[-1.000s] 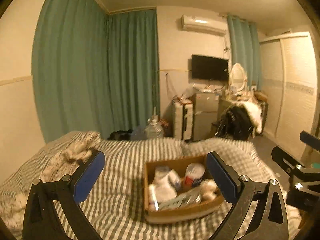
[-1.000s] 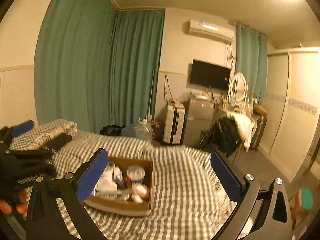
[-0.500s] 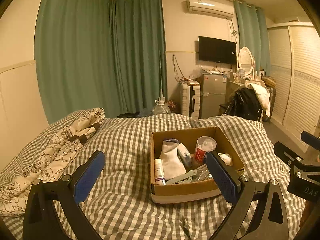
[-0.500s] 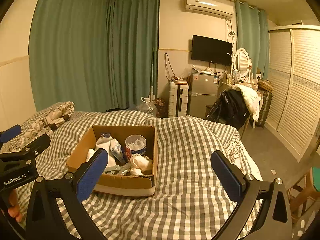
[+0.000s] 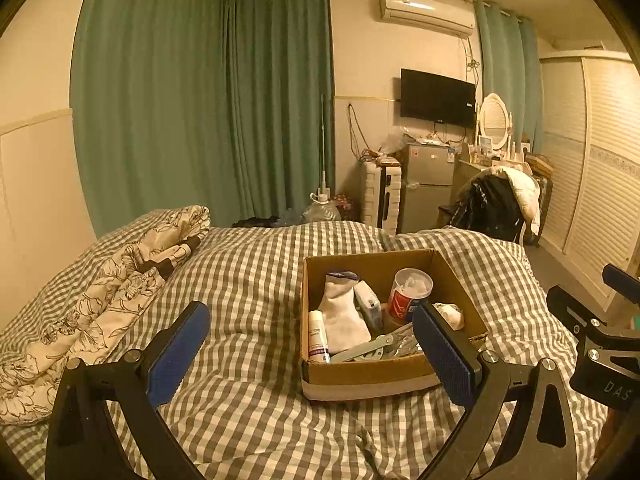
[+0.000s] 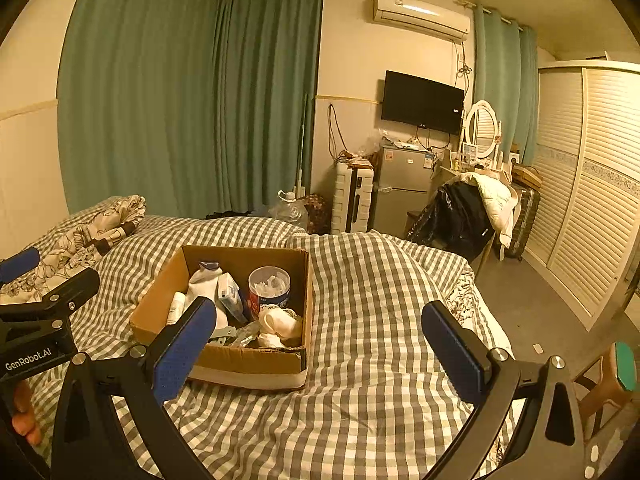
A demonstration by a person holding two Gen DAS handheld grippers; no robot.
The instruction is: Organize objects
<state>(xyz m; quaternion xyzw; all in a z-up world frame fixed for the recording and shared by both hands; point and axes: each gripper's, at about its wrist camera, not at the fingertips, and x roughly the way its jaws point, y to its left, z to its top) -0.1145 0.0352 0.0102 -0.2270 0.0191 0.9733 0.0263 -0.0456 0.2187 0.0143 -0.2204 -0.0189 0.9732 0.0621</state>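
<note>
Since a second ago both cameras have tipped down and steadied; the box sits larger and sharper in frame, little change over the last half second.

Left wrist view: my left gripper is spread wide, blue pads apart, nothing between them, hovering over the checked duvet. The cardboard box rests on the bed ahead and slightly right. Inside: a white sock propped up, a small white bottle against the near left wall, a blue-white packet, a red-labelled tub with clear lid standing upright, grey metal pieces along the front. The other gripper's frame pokes in at far right. A floral quilt is bunched to the left.

Right wrist view: my right gripper is also wide open and empty, above the duvet to the right of the box. Same contents visible, plus a crumpled cream-white item in the near right corner. The left gripper shows at the left edge.

Step in hand, my read: both tools are held off, with the items lying jumbled in the box. That fits either items about to be sorted out or items just gathered in; I can't settle which. Any grasp next needs a descent into the box past its walls, with the upright tub and the sock the easiest to pinch.
</note>
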